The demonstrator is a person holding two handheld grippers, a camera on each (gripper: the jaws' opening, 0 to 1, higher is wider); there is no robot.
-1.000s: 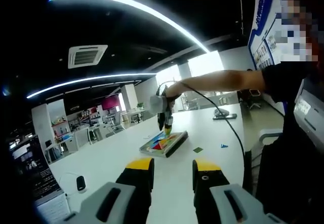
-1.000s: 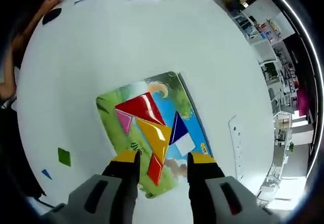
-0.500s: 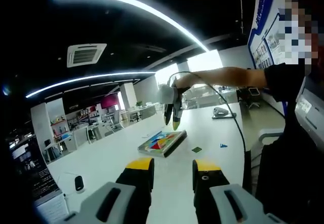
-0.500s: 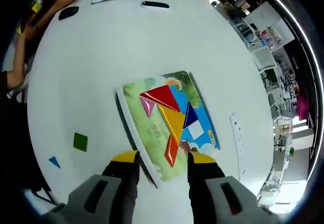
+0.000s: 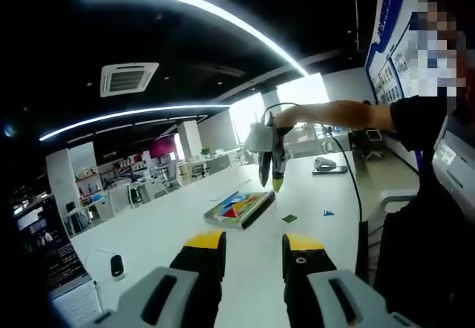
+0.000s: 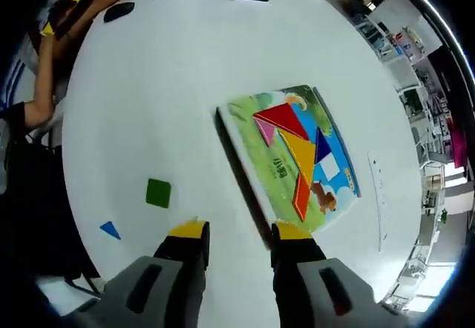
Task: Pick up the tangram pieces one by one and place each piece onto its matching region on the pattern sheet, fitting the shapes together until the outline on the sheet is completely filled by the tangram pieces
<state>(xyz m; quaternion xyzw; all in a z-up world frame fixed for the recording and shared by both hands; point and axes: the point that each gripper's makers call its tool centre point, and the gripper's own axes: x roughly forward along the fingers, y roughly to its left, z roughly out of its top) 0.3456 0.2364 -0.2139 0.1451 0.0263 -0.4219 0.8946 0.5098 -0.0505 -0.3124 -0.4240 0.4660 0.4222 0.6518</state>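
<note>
**A:** What step is in hand?

**B:** A fetch for the next piece. The right gripper (image 6: 234,231) hangs above the white tabletop (image 6: 171,83), jaws parted a moderate gap with nothing between them. In the left gripper view it hangs in the air (image 5: 272,171) beyond the sheet.

**A:** And the sheet?

**B:** The illustrated pattern sheet on its flat board (image 6: 286,153) carries a red triangle (image 6: 282,120), a pink triangle (image 6: 266,130), a yellow triangle (image 6: 306,153), an orange strip (image 6: 301,198) and a dark blue piece (image 6: 321,145). A white region beside the blue one looks unfilled, though at this size that is a guess.

**A:** What remains loose?

**B:** A green square tile (image 6: 158,193) and a small blue triangle (image 6: 110,230), both on the table, well apart from the sheet and near the right gripper.

**A:** The left gripper?

**B:** The left gripper (image 5: 252,243) is held low over the table, jaws apart, empty.

**A:** Next move?

**B:** Likely descend on the green square, straddle opposite edges, close, then carry it to the open region.
</note>
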